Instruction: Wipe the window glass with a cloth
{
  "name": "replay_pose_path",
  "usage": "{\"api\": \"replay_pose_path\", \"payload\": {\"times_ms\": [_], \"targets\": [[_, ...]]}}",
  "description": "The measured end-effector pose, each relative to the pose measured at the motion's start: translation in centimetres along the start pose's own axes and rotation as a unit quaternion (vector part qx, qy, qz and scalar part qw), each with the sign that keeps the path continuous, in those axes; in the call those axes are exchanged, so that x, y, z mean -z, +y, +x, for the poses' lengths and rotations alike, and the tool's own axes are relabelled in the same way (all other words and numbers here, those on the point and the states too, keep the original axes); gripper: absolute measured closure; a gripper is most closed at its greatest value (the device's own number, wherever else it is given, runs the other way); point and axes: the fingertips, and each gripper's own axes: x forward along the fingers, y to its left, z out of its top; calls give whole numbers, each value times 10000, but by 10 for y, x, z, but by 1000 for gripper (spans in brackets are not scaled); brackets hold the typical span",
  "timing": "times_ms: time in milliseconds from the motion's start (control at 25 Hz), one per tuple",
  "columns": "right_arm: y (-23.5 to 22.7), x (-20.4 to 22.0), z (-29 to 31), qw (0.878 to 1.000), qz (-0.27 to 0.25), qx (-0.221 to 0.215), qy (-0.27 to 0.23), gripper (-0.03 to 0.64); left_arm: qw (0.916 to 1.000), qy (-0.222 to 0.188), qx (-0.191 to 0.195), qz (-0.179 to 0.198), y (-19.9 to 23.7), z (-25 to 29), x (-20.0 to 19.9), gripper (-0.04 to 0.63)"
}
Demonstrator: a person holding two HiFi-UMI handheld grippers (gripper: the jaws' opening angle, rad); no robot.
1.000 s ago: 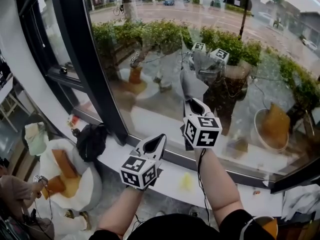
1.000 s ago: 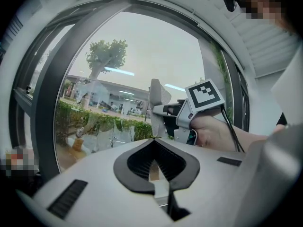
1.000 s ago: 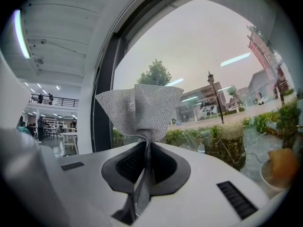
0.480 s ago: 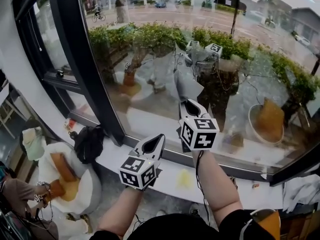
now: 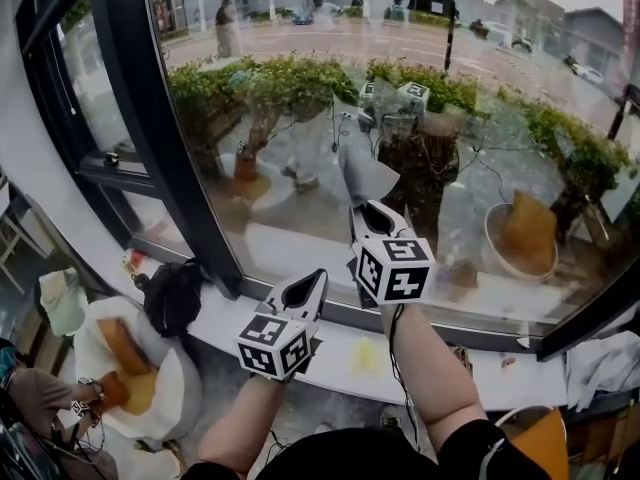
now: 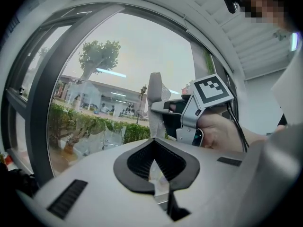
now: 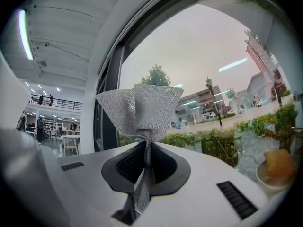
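Note:
A grey mesh cloth [image 7: 139, 110] fans out above my right gripper [image 7: 144, 143], whose jaws are shut on its bunched lower end. In the head view the cloth [image 5: 362, 173] lies up against the window glass [image 5: 290, 158], with the right gripper [image 5: 372, 211] just below it. My left gripper [image 5: 318, 278] hangs lower and to the left, near the sill, jaws together and empty. The left gripper view shows its own tips [image 6: 154, 140] meeting, with the cloth [image 6: 155, 91] beyond.
A thick black window post [image 5: 160, 138] stands at the left of the pane. Under the glass runs a white sill [image 5: 450, 373] with a small yellow object [image 5: 365, 356] on it. A black bag [image 5: 170, 293] and a round white table [image 5: 160, 408] sit at lower left.
The right gripper with the cloth has shifted slightly left along the glass. The left gripper has hardly moved. The head view has drifted a little.

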Motion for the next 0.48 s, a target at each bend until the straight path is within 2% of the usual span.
{"api": "replay_pose_path", "payload": {"times_ms": [480], "targets": [[-13, -25, 7, 9999, -30, 106, -67, 578, 9998, -59, 135, 126, -4, 9, -17, 597]]}}
